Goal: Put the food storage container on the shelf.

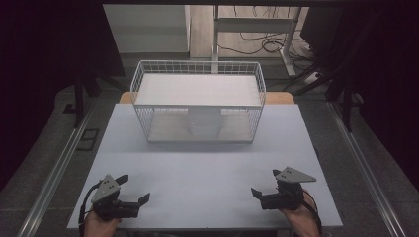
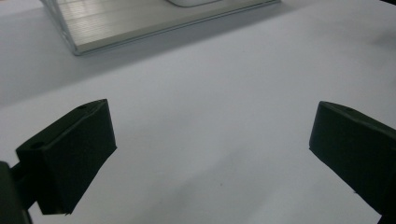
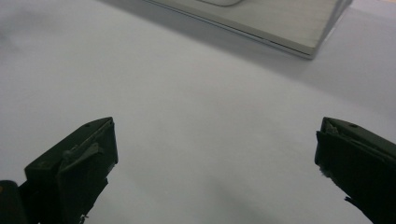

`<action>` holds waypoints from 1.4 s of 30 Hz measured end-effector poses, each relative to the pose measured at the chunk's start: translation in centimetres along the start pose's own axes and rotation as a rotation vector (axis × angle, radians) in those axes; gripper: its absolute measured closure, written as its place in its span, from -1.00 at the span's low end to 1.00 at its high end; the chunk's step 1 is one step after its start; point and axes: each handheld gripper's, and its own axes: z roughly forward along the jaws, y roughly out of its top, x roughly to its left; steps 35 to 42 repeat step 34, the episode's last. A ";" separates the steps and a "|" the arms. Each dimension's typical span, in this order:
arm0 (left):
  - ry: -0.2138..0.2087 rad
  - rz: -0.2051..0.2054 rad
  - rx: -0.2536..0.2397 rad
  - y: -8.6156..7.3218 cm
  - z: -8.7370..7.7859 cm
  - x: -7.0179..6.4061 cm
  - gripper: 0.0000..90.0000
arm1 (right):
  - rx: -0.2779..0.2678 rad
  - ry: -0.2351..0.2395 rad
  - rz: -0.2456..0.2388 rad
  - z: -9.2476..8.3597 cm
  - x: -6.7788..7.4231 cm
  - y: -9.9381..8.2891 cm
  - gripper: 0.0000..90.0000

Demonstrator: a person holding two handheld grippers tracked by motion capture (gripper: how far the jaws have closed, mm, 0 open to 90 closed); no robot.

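While one wire basket holds one white pot, two claws, left and right, gape empty.

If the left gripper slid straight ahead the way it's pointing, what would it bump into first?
Probably the wire basket. The left gripper is open over bare table, and its own view shows the basket's front bottom edge ahead, up and left. Nothing lies between, though depth is hard to judge.

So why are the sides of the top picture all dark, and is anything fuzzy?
High view: light falls on the pale grey table and white wire basket, while the room around stays dim. Left gripper view: the near black tool looks soft. Right gripper view: likewise, tool edges blurred.
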 end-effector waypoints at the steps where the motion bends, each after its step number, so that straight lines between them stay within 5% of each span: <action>1: 0.004 0.000 -0.002 -0.1 -0.2 0.1 -1.00 | 0.000 -0.007 0.004 -0.2 -0.1 -0.1 -1.00; 13: 0.024 -0.011 -0.002 -0.8 -1.1 0.5 -1.00 | 0.000 -0.059 0.044 -1.7 -1.2 -1.8 -1.00; 24: 0.009 -0.033 0.007 -1.1 -1.0 0.8 -1.00 | 0.086 -0.035 0.065 -1.5 -1.3 -3.1 -1.00; 42: 0.007 -0.029 0.021 -1.0 -0.9 0.8 -0.99 | 0.086 -0.026 0.084 -1.5 -1.5 -3.1 -1.00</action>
